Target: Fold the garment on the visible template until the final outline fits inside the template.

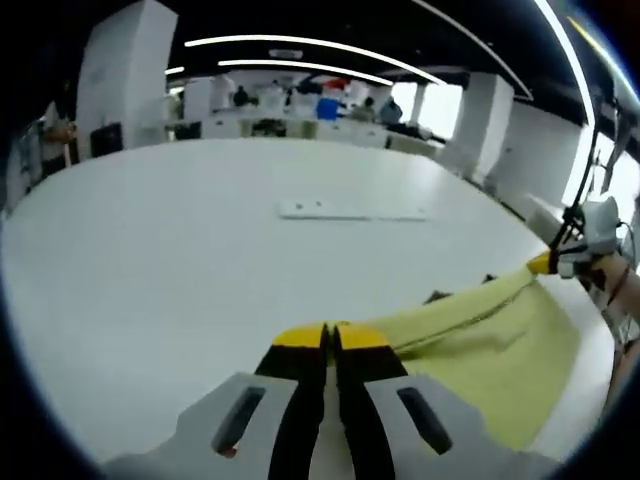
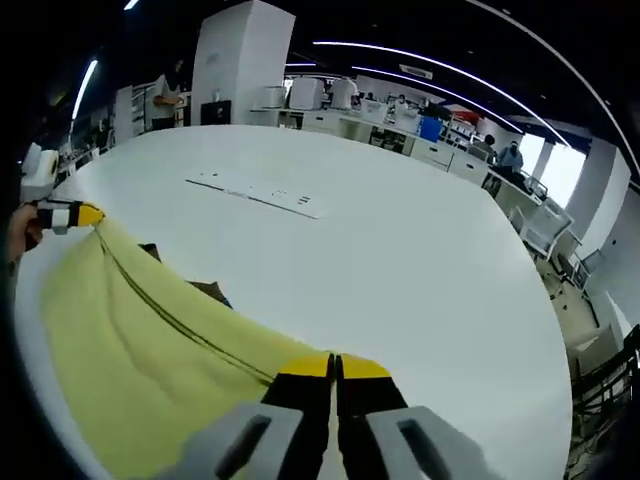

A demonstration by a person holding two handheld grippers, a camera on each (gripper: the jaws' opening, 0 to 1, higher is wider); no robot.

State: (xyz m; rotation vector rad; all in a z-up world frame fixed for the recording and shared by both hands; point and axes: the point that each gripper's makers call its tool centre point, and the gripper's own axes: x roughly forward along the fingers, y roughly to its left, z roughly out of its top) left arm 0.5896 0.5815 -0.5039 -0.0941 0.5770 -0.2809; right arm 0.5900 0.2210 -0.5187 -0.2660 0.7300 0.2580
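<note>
2 grippers stretch a pale yellow fabric garment (image 1: 480,350) between them above a large white table (image 1: 180,260). Left gripper (image 1: 330,335) has its yellow-tipped jaws pressed together on one garment edge; right gripper (image 2: 333,367) is likewise clamped on the opposite edge. A flat white strip (image 2: 265,192) lies mid-table, well apart.

The pale yellow cloth garment (image 2: 150,350) looks soft and matt, with a stitched seam. The white surface (image 1: 200,260) looks smooth, faintly glossy.
</note>
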